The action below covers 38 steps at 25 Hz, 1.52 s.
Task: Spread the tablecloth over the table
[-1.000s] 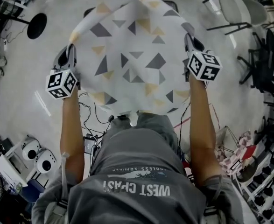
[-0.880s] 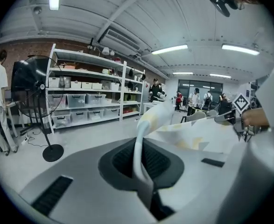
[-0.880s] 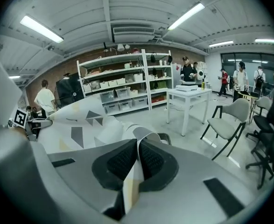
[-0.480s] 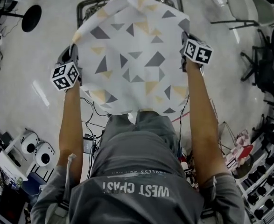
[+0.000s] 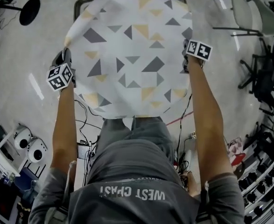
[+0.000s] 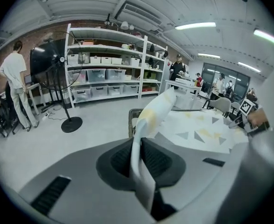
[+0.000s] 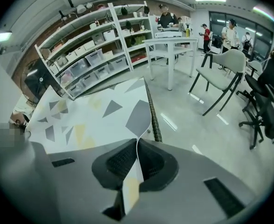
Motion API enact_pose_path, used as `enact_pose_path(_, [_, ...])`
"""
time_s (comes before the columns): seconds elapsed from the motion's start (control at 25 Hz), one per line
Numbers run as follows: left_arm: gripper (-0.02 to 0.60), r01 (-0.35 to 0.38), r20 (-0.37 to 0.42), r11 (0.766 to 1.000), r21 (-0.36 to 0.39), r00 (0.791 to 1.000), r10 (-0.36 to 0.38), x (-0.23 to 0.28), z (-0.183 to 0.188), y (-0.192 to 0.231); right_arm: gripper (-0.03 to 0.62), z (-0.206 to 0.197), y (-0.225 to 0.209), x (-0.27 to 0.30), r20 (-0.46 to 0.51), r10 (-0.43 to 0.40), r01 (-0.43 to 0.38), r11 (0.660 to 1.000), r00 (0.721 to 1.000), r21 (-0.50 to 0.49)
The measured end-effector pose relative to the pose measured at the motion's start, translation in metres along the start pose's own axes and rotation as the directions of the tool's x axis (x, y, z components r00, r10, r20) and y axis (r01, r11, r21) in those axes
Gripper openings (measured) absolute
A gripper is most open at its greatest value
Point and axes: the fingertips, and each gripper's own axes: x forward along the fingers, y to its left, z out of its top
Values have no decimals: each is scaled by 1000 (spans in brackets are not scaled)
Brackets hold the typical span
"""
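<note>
- Nearest the person, the near hem of the tablecloth [image 5: 129, 55] droops in front of the legs. It hung slacker and closer to the body a second ago; now it is pulled out farther and flatter.
- Cables [image 5: 87, 113] trail over the floor just under that hem, so stepping forward there looks risky; reaching with the arms seems safer.
- Both arms have stretched forward. The left gripper [image 5: 63, 56] pinches the left edge, the fabric standing between its pads, yet its jaws are starting to open. Letting go appears to be beginning on that side.
- The right gripper [image 5: 187, 45] stays pressed tight on the right edge, a thin fold of cloth clamped between its pads.
- Between them the cloth has gone from a bulging sheet held in the air to a broad spread lying over the table [image 5: 79, 8]. The laying-down looks nearly done.
- At the far side, the table's dark rim still shows past the cloth's far edge and at the far-left corner, so coverage there is probably short.
- Open floor lies left of the table as far as a round stand base [image 5: 29, 11]; chairs [image 5: 249, 13] crowd the far right, well apart from the cloth.
</note>
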Motion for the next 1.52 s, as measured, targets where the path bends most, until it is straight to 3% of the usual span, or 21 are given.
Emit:
enact_pose_path(0.24, [52,-57,-85,998,-40,995,53,17,-30,26,20,-10,-9,29,-82,3,-2,1000,997,18])
enact_pose_path(0.52, [71,-57,-104,991,-117,994,45,22,-47,35,21,4,-9,28,-62,-24,21,999,998,-46])
enact_pose_path(0.76, [124,-83,-117,994,-71,990,75,22,-50,45,20,2,-7,27,-38,-17,15,999,999,-43])
enact_pose_path(0.92, [159,-63,-188,995,-73,981,49,36,-64,54,17,2,-9,21,-27,-14,13,1000,1000,-23])
enact_pose_path(1.04, [164,-44,-228,998,-33,973,36,46,-69,61,20,1,-10,19,-19,-28,28,999,999,-34])
enact_pose_path(1.24, [163,-13,-226,999,39,974,21,55,-52,60,24,4,-12,10,19,-53,54,997,998,-62])
enact_pose_path(1.52, [208,49,-198,998,29,979,-42,47,-51,54,72,0,-17,3,-2,-73,72,991,997,-112])
